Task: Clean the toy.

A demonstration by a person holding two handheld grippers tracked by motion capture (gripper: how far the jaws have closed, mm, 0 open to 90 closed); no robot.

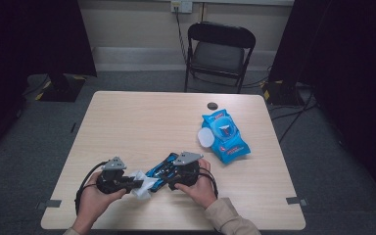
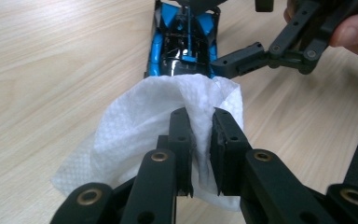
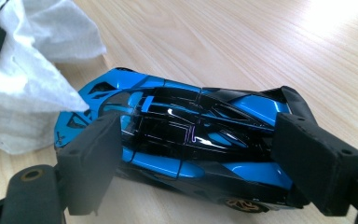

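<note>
A blue and black toy car (image 1: 160, 171) lies on its wheels near the front of the wooden table (image 1: 142, 117). My right gripper (image 1: 166, 174) is shut on the toy car (image 3: 186, 121), one pad at its nose and one at its tail. A crumpled white wipe (image 1: 144, 185) touches the car's near end. My left gripper (image 1: 135, 185) is shut on that wipe (image 2: 140, 121), which bunches between its pads and drapes onto the car (image 2: 184, 42). In the left gripper view, the right gripper's black fingers (image 2: 242, 58) reach in from the upper right.
A blue pack of wipes (image 1: 224, 136) with its white lid (image 1: 205, 137) flipped open lies right of centre. A small dark disc (image 1: 212, 105) sits near the far edge. A black folding chair (image 1: 220, 51) stands beyond the table.
</note>
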